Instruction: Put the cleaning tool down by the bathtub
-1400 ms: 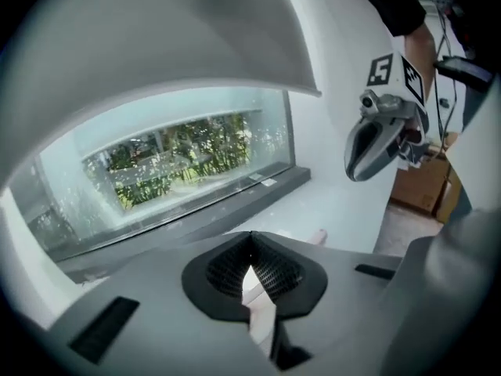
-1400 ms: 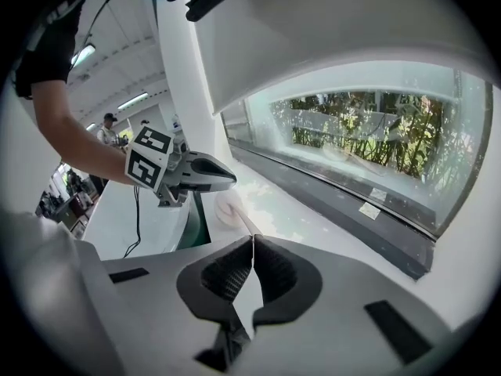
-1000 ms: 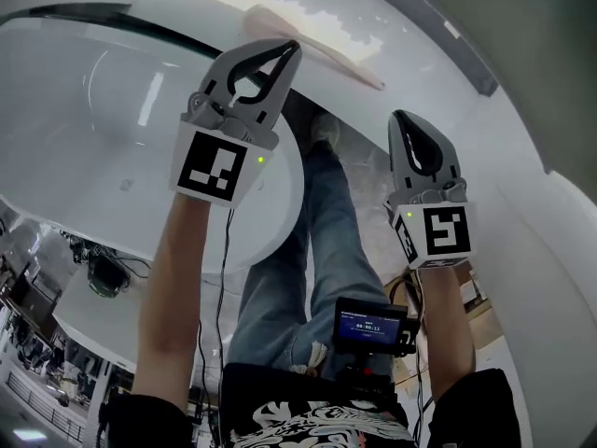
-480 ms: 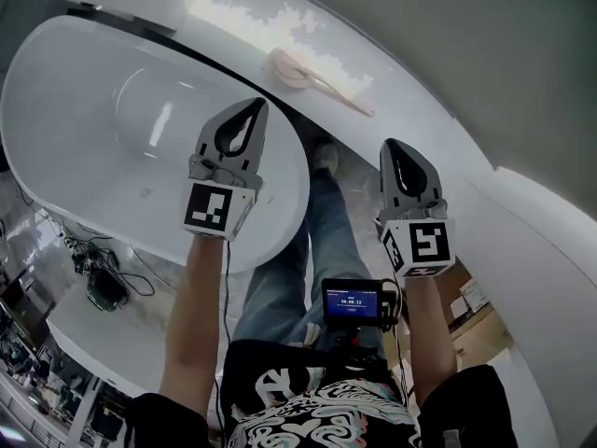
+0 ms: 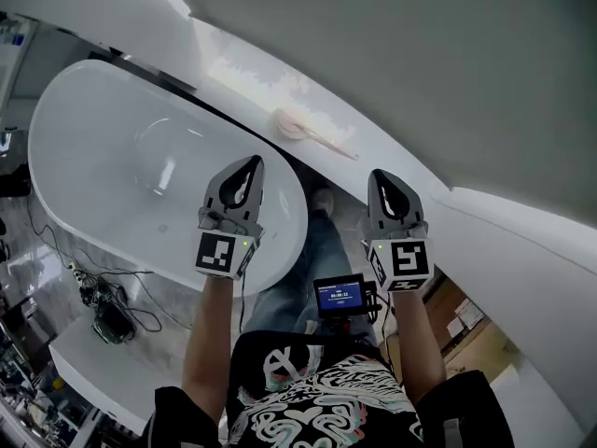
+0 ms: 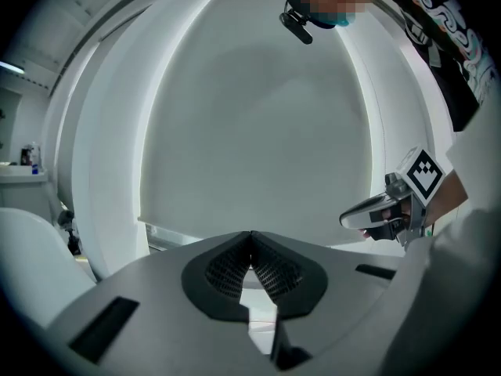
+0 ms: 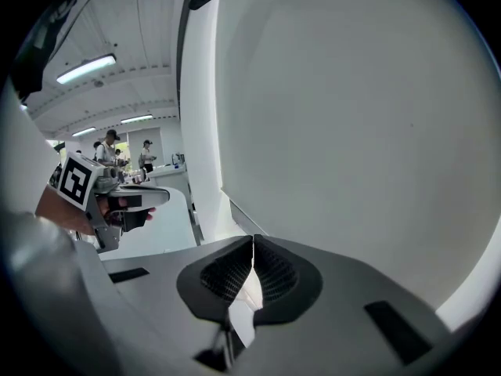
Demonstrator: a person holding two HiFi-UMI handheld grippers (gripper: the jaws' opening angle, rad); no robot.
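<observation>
Brush (image 5: 298,127) lies on ledge (image 5: 244,84) beside tub (image 5: 101,177). L tongs (image 5: 250,167) & R tongs (image 5: 381,177) both clamped closed, empty, hovering apart.

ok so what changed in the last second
The left claw and right claw drew back from the ledge toward the person; the head view now shows more bathtub. Nothing grabbed or released. The cleaning brush stays on the ledge; both claws stay shut, empty.

White bathtub (image 5: 112,157); pale pink cleaning tool (image 5: 303,131); blue jeans (image 5: 294,283).
</observation>
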